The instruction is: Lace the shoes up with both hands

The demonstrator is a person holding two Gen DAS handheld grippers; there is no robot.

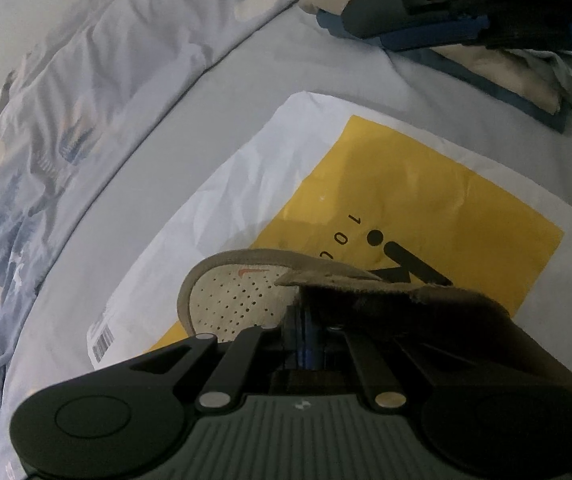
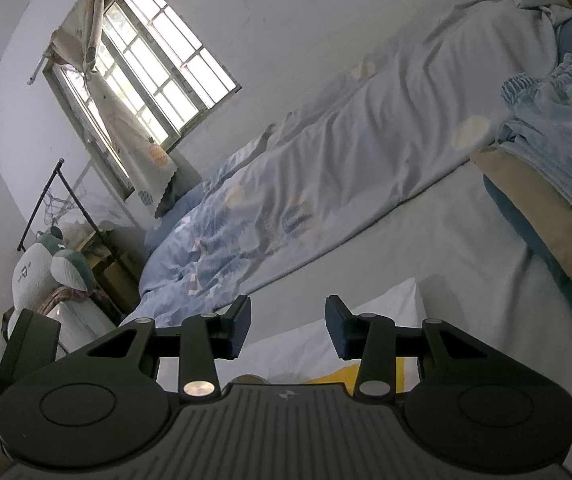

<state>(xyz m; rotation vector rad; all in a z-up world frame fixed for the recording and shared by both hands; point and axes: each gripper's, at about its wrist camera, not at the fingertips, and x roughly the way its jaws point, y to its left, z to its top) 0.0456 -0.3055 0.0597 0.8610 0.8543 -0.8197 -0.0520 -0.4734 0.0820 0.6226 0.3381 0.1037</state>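
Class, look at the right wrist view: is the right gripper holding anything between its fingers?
No: the right gripper stands open, with only bedding visible through the gap.

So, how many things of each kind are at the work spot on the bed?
Grey suede shoe, held by the shut left gripper: 1
White and yellow plastic bag: 1
Grippers, with the open right gripper: 2
Total: 4
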